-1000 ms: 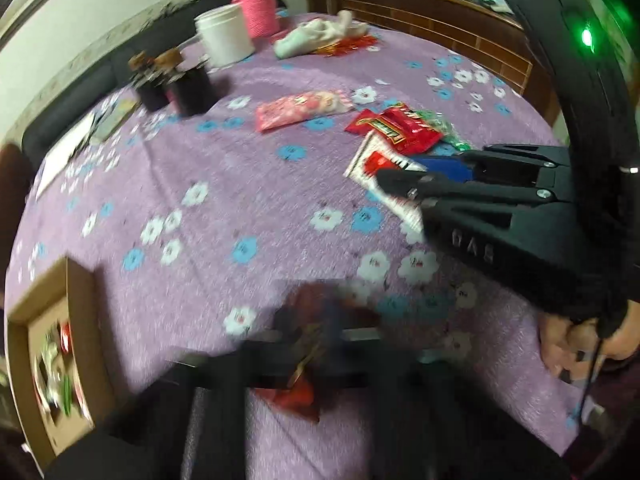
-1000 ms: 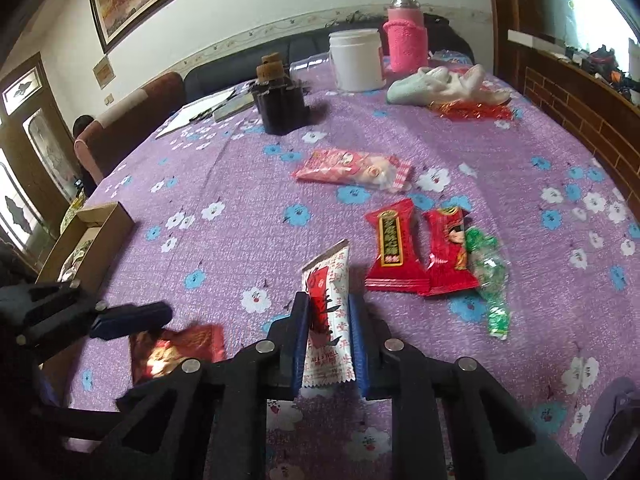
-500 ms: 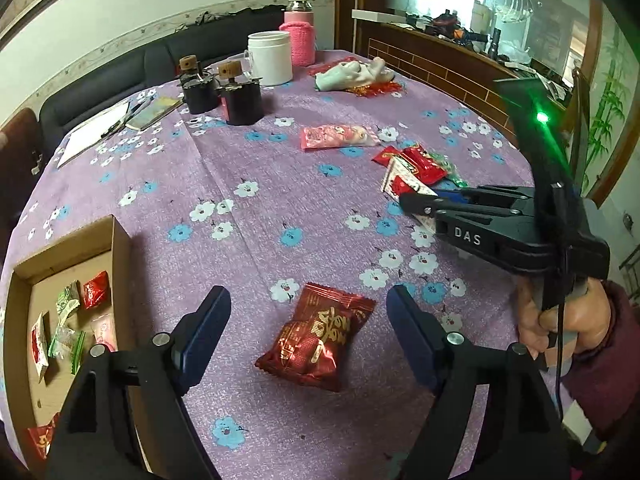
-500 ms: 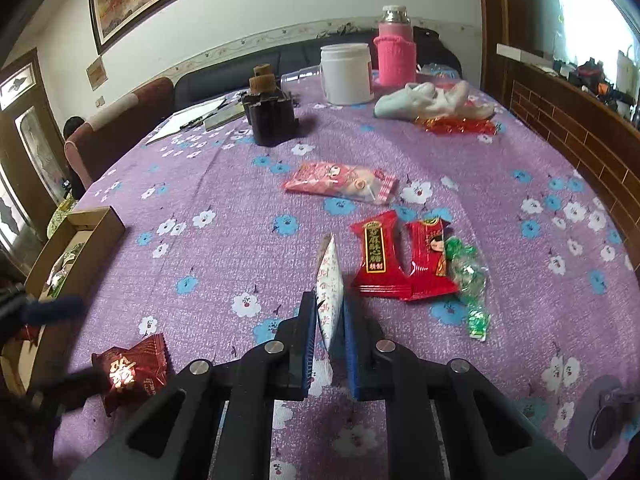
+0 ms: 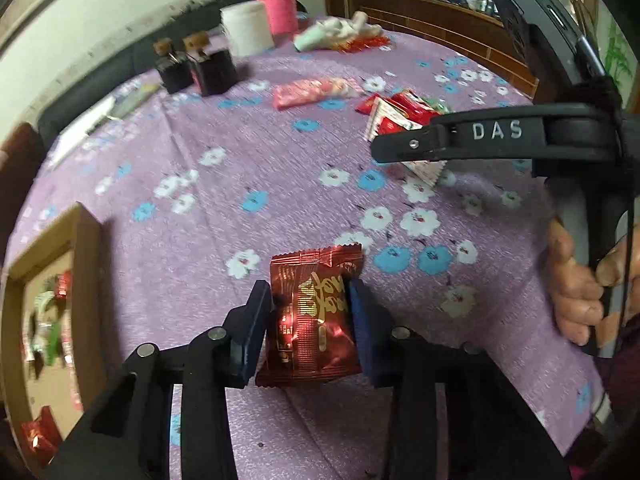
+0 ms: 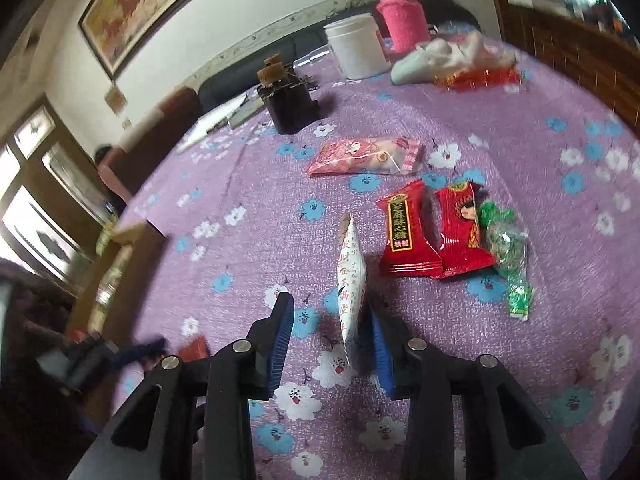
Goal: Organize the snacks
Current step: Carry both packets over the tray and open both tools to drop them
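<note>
My left gripper (image 5: 310, 300) is shut on a dark red foil snack packet (image 5: 314, 312), held just above the purple flowered tablecloth. My right gripper (image 6: 330, 316) is open; a white snack packet (image 6: 351, 276) stands on edge between its fingers, leaning against the right finger (image 6: 380, 344). The same white packet (image 5: 400, 136) shows behind the right gripper in the left wrist view. Two red packets (image 6: 408, 232) (image 6: 460, 228), a green candy (image 6: 508, 248) and a pink packet (image 6: 366, 156) lie on the cloth beyond. A cardboard box (image 5: 52, 300) with several snacks sits at the left table edge.
Two dark bottles with cork tops (image 6: 286, 100), a white jar (image 6: 356, 50), a pink-sleeved bottle (image 6: 402, 20) and a white cloth (image 6: 444, 58) stand at the far side. Papers (image 5: 92, 120) lie at far left. A wooden rail (image 5: 440, 28) borders the right.
My left gripper has closed on the dark red packet, which lay loose between its open fingers before. My right gripper has opened its jaws around the white packet, which now stands on edge.
</note>
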Available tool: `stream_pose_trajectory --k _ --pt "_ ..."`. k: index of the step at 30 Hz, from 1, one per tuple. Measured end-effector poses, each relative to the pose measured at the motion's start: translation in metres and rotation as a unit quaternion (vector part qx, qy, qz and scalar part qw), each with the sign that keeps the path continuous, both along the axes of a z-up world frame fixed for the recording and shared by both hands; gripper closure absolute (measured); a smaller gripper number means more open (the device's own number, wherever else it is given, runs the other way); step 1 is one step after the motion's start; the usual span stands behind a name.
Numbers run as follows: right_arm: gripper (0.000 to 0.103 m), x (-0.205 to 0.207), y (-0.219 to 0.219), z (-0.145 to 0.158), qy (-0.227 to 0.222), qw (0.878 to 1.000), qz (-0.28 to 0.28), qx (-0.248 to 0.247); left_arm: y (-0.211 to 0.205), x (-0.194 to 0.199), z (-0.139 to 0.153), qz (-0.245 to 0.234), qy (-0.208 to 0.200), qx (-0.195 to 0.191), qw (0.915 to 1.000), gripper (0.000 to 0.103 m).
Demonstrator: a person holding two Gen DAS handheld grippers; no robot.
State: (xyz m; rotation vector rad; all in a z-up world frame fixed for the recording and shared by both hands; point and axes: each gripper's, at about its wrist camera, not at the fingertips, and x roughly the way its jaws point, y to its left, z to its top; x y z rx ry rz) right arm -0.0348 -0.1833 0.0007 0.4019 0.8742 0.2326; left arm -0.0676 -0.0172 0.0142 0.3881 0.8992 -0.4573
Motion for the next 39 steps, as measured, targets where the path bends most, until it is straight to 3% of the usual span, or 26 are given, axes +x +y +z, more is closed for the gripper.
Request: stream_pose_trajectory --k 2,6,8,13,17,19,24,30,35,39 --pt "0.065 0.0 -0.004 0.0 0.0 1.0 -0.006 0.011 -0.001 -0.004 -0.001 0.007 -0.006 -0.002 1.0 0.067" --pt "0.072 -0.001 0.004 0.002 -0.006 0.999 -0.016 -0.031 0.007 -0.007 0.002 0.018 0.007 -0.027 0.9995 0.067" --pt "0.088 0.0 0.008 0.002 -0.006 0.998 -0.026 -0.063 0.012 -0.01 0.006 0.025 0.008 -0.042 0.9988 0.067" --pt "0.09 -0.004 0.012 0.008 -0.026 0.995 -0.034 -0.088 0.034 -0.011 0.022 0.054 0.011 -0.096 0.9939 0.067" --pt "0.091 -0.012 0.017 0.02 -0.04 0.996 -0.028 -0.076 0.061 -0.014 0.038 0.082 0.013 -0.139 0.9868 0.067" --pt "0.091 -0.016 0.027 0.029 -0.042 0.996 -0.014 -0.074 0.076 -0.015 0.046 0.098 0.01 -0.153 0.9834 0.067" --pt "0.091 -0.031 0.086 0.06 -0.069 0.989 0.037 -0.127 0.117 -0.027 0.064 0.141 -0.019 -0.171 0.9751 0.067" --pt "0.091 -0.037 0.167 0.081 -0.087 0.98 0.128 -0.124 0.191 -0.03 0.066 0.236 -0.032 -0.178 0.9547 0.067" --pt "0.091 -0.021 0.227 0.078 -0.074 0.974 0.187 -0.102 0.256 -0.022 0.041 0.317 0.001 -0.177 0.9317 0.067" --pt "0.091 0.007 0.272 0.063 -0.042 0.971 0.217 -0.086 0.275 -0.02 0.021 0.341 0.025 -0.179 0.9227 0.067"
